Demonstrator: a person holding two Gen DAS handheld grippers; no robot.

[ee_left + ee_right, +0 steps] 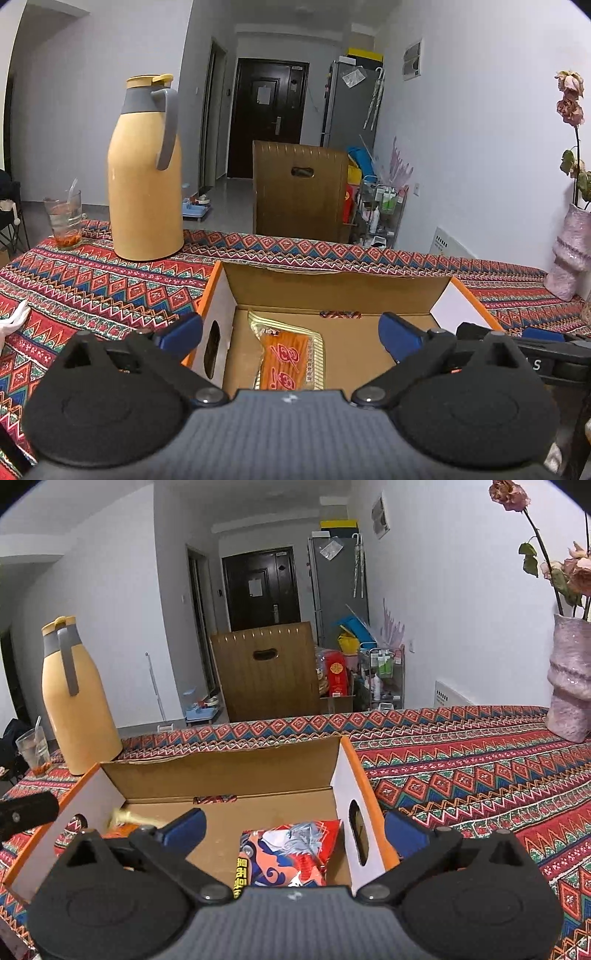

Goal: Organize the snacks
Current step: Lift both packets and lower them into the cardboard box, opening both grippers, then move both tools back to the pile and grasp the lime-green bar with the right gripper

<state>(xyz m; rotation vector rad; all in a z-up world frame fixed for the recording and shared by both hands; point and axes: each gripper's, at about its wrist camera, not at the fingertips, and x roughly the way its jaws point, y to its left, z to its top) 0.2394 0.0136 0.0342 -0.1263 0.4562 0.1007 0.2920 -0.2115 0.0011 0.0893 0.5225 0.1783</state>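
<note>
Both claws open over the corrugated cardboard box (332, 291).
Left wrist: my left claw (291, 332) spread wide, empty; glossy orange flat packet (284, 363) on box floor. Right wrist: my right claw (295, 834) spread, empty; crinkled printed snack bag (288, 853) inside, patterned woven tabletop (480, 768) beneath.

both snack packets (286, 360) (286, 853) run hidden under the gripper bodies.

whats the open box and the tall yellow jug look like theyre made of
Box: corrugated cardboard, matte brown inside, white and orange outside; a ragged torn top edge and die-cut handle holes show it.
Jug: probably plastic or coated metal, smooth satin yellow with a grey collar and handle; the look leaves it open.
</note>
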